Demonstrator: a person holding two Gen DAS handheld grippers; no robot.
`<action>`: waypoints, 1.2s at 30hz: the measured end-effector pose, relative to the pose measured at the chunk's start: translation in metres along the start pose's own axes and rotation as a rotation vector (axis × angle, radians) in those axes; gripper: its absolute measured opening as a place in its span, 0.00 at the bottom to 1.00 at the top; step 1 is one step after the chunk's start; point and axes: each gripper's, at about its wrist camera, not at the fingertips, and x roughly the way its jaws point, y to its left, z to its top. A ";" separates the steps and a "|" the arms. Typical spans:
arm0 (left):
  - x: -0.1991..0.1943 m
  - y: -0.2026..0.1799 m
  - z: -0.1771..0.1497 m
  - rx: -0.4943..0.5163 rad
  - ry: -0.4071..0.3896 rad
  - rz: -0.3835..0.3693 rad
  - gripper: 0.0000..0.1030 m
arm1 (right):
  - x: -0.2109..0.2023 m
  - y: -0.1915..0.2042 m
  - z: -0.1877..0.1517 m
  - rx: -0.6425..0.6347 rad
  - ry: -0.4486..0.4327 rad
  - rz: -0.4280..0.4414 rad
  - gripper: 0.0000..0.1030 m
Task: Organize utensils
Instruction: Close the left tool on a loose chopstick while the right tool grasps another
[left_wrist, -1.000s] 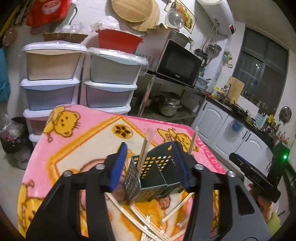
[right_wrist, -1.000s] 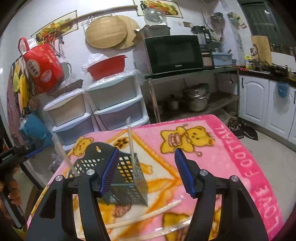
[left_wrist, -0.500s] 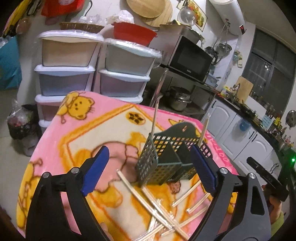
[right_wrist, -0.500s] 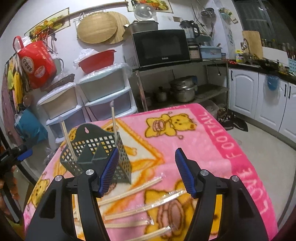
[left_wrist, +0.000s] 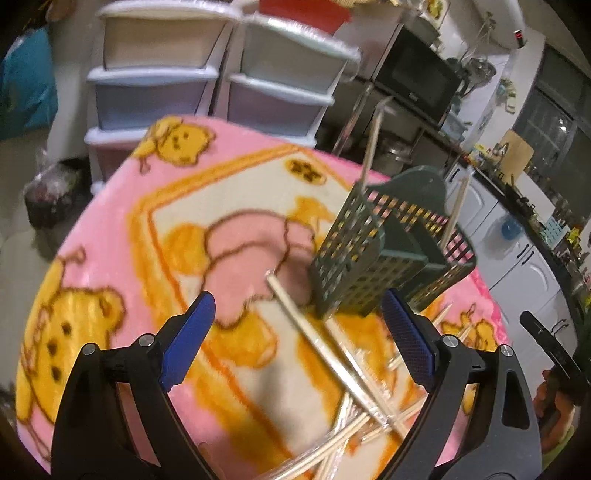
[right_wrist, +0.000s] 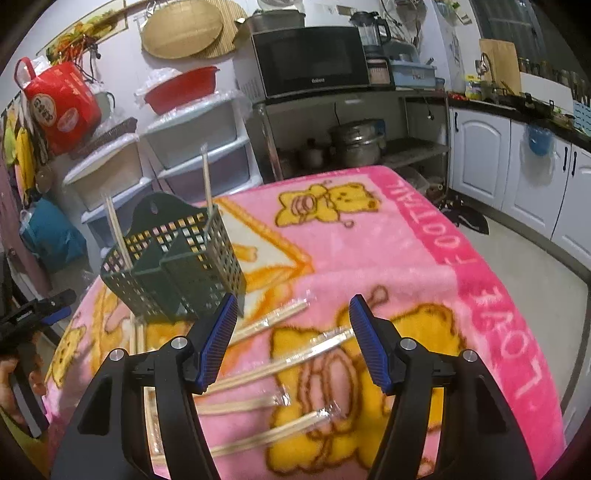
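left wrist view: sits right behind the left gripper (left_wrist: 297, 339), angled down at the pink teddy-bear blanket (left_wrist: 110, 266), facing the stacked plastic drawers (left_wrist: 155, 77); pretty close in and a bit blurry.
right wrist view: behind the right gripper (right_wrist: 293, 339), tilted down across the same blanket (right_wrist: 424, 266) toward the black microwave (right_wrist: 312, 59) and white cabinets (right_wrist: 480, 155).
shared: dark green perforated plastic utensil caddy (left_wrist: 384, 254) (right_wrist: 173, 262), seen from opposite sides, plus the wrapped wooden chopsticks (left_wrist: 325, 354) (right_wrist: 280, 365), the drawers and the microwave.
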 end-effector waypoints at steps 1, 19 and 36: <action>0.004 0.002 -0.002 -0.006 0.013 0.000 0.81 | 0.002 -0.001 -0.002 0.002 0.009 -0.003 0.59; 0.079 0.033 -0.003 -0.148 0.249 -0.040 0.46 | 0.087 -0.045 -0.024 0.201 0.273 0.018 0.46; 0.120 0.036 0.022 -0.171 0.266 0.046 0.18 | 0.129 -0.069 -0.008 0.333 0.284 -0.108 0.13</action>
